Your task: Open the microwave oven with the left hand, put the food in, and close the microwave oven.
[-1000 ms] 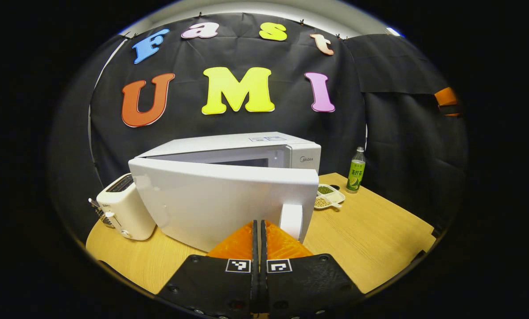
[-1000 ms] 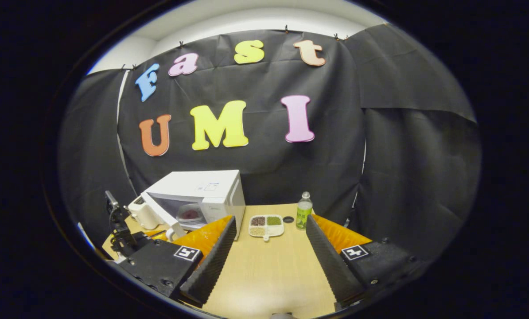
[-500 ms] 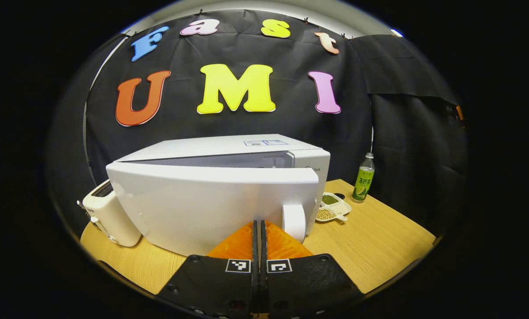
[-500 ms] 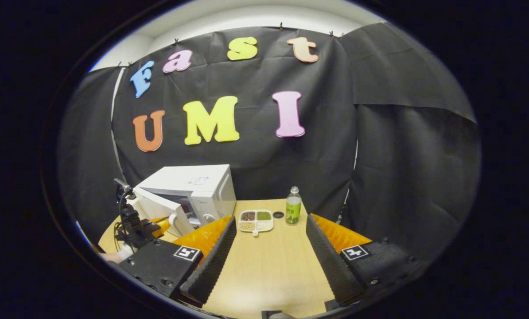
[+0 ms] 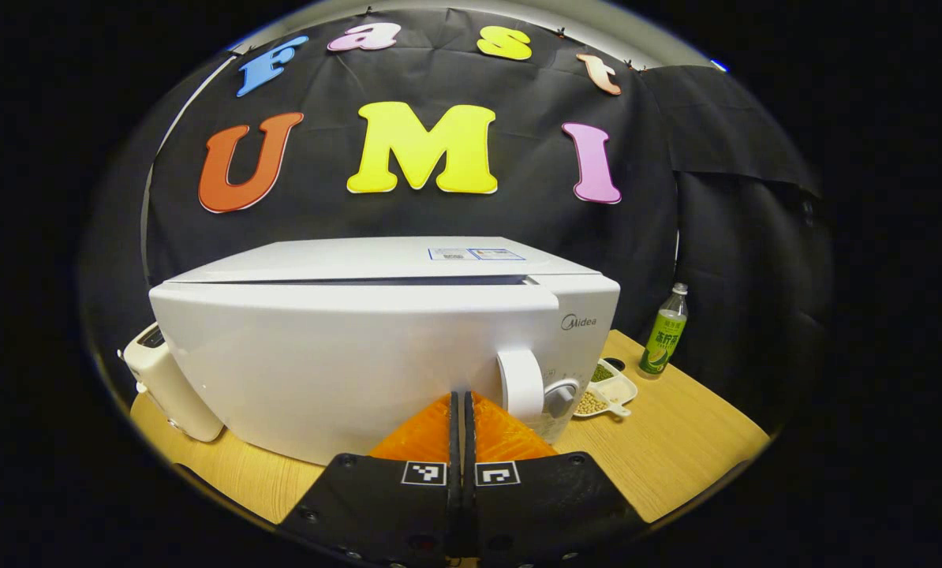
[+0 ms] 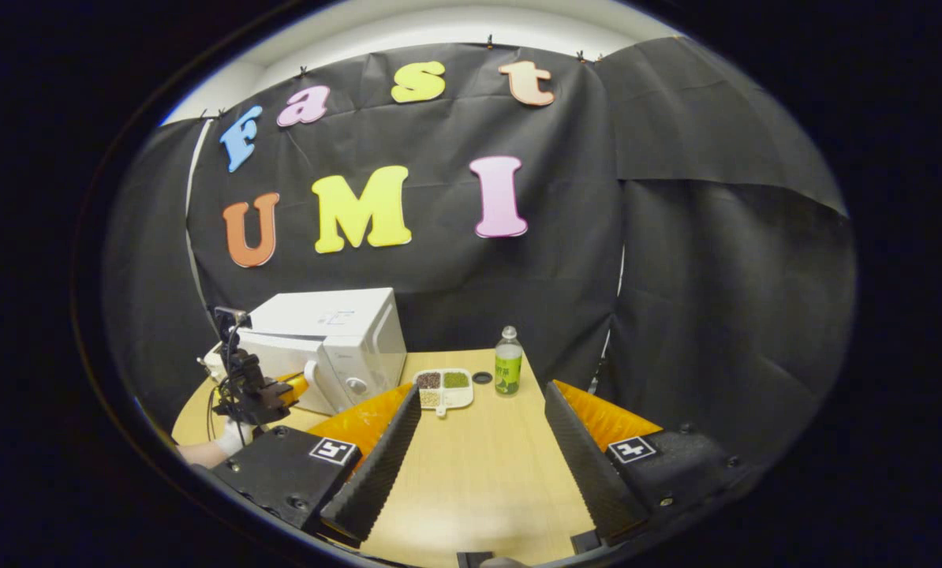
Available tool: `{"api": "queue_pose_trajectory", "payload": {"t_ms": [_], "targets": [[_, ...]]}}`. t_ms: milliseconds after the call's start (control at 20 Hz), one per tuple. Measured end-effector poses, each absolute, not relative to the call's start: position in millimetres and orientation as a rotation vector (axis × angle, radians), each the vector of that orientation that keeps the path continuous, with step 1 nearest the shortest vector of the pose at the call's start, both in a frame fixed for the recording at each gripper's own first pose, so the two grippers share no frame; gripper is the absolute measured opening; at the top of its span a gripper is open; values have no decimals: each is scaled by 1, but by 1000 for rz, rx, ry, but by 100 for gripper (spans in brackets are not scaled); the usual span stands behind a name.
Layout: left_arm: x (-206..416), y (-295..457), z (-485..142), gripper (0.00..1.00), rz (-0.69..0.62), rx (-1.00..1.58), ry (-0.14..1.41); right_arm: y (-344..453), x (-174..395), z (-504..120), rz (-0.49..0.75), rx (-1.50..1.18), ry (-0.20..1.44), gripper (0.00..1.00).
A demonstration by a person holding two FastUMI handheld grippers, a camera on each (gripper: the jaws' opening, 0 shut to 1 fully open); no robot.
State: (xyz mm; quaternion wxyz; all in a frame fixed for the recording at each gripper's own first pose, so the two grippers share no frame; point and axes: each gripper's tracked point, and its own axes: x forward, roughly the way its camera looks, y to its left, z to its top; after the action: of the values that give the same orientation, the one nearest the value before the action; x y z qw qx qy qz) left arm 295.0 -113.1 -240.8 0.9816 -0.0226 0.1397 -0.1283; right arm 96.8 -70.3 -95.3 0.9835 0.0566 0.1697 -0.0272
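Your left gripper [image 5: 463, 410] has a black body with two small square black-and-white markers and round screws. Your right gripper [image 6: 483, 418] has the same black body, one marker on each side, and ribbed inner faces.

This is a recording booth dressed as a small kitchen corner, not a real home. Black cloth [image 6: 700, 260] hangs as wall on all sides, pinned up with clips along the top, and a plain white ceiling shows above it. One pale wooden desk [image 6: 479, 465] carries kitchen goods: a white microwave [image 5: 376, 355], a white toaster [image 5: 163, 379] just beside it, a divided dish [image 6: 445, 386] of beans and grains, and a green-labelled bottle [image 6: 507, 372]. Printed square markers on the tongs [image 5: 461, 414] and a cabled camera rig in a person's hand [image 6: 203, 452] mark it as a data-collection set-up.
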Motion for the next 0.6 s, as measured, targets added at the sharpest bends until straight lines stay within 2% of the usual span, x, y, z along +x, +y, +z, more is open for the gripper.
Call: {"api": "queue_pose_trajectory", "payload": {"t_ms": [50, 100, 200, 250, 300, 600], "targets": [[296, -114, -245, 0, -248, -43, 298, -72, 97, -96, -62, 112, 346, 92], [296, -113, -243, 0, -239, -35, 288, -75, 98, -96, -67, 112, 346, 100], [299, -114, -245, 0, -236, -16, 284, -76, 102, -97, -72, 120, 347, 100], [299, -113, -244, 0, -234, -14, 282, -77, 103, -97, -72, 123, 351, 92], [299, -113, -244, 0, -232, -15, 282, -77, 105, -98, -71, 123, 353, 100], [311, -114, -244, 0, -215, -19, 275, -66, 123, -101, -34, 126, 366, 100]]}}
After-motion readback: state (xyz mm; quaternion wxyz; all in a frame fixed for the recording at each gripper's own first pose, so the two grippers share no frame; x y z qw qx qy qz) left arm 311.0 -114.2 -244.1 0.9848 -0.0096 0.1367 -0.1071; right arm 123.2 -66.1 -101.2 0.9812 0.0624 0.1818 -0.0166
